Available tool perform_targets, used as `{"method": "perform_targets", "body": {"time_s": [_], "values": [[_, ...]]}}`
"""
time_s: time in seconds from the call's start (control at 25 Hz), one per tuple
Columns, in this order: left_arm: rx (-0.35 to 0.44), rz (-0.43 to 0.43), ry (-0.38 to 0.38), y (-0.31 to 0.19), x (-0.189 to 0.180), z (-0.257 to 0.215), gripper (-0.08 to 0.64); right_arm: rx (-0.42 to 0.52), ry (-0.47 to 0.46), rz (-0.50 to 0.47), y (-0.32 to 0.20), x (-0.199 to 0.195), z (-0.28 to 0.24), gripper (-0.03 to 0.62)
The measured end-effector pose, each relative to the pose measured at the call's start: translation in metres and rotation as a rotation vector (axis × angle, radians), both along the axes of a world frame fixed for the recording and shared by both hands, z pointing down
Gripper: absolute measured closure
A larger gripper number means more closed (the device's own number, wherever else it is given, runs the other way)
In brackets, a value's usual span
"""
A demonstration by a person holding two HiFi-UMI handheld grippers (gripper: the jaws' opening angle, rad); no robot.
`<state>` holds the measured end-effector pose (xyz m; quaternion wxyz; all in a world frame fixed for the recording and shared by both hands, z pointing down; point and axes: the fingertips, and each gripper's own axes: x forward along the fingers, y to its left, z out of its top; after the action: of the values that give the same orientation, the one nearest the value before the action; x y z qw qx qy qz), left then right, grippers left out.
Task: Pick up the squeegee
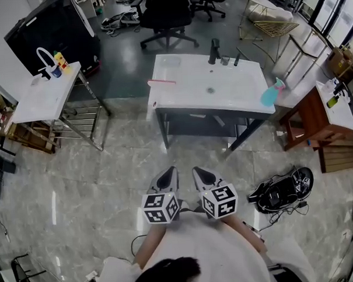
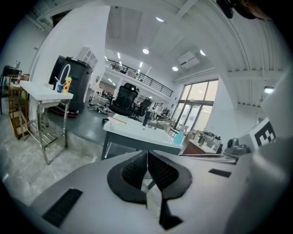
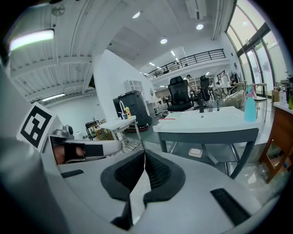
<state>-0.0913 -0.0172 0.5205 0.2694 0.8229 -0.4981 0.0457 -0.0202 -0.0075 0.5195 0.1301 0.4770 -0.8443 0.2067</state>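
Lying near the left edge of one white sink table, a single red squeegee is well apart from the left gripper and right gripper, both empty, jaws pressed together. One blue spray bottle stands at the table's right corner.

A glossy grey marble-tile floor carries a white sink-topped table on dark legs, a white steel-framed side table, a black office chair and a brown wooden cabinet, with round ceiling lights and tall windows.
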Motion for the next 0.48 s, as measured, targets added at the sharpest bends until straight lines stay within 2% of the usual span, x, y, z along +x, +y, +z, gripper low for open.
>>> {"method": "perform_targets", "body": {"time_s": [0.28, 0.48], "values": [[-0.019, -0.01, 0.036, -0.012, -0.013, 0.002, 0.534, -0.006, -0.012, 0.0, -0.005, -0.006, 0.0, 0.564], [-0.013, -0.017, 0.041, -0.015, -0.017, 0.001, 0.534, -0.017, -0.015, -0.035, -0.005, -0.014, 0.002, 0.565]]}}
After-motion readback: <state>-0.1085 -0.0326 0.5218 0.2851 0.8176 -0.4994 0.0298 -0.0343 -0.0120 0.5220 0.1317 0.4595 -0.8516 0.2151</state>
